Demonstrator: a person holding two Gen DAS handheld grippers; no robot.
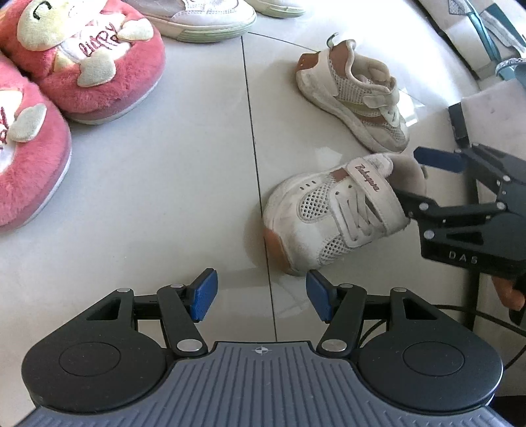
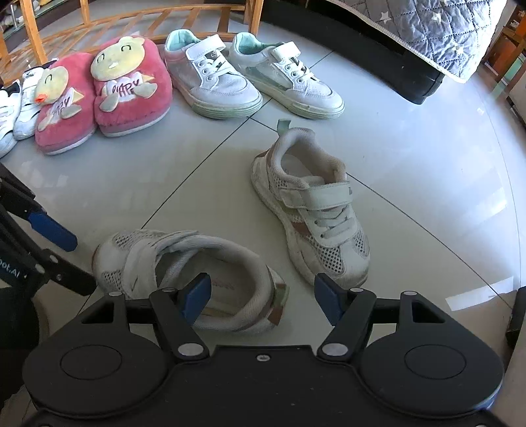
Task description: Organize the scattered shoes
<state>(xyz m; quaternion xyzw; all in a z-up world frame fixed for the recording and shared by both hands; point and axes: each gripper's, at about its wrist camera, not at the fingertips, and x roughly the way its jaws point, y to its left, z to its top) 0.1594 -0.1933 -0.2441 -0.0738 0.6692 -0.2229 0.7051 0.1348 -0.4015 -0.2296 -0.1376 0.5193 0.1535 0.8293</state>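
Two white mesh sneakers with tan patches lie apart on the pale tiled floor. The near sneaker (image 1: 332, 216) (image 2: 184, 266) lies toe toward my left gripper (image 1: 262, 295), which hovers open with nothing between its blue pads, the toe just beyond its right pad. My right gripper (image 2: 263, 299) (image 1: 424, 179) is open over this sneaker's heel. One pad sits inside the shoe's opening, the other outside the heel with a gap showing. The second sneaker (image 1: 355, 98) (image 2: 312, 210) stands upright farther off.
A row at the back holds two pink plush slippers (image 2: 131, 85) (image 1: 92, 59), a pair of white-and-green sneakers (image 2: 213, 78) and small white shoes (image 2: 13, 111). Behind it stands a wooden rack (image 2: 131, 19). A quilted grey cover (image 2: 443, 33) hangs over dark furniture at the back right. Cables (image 1: 476, 312) trail beside the right gripper.
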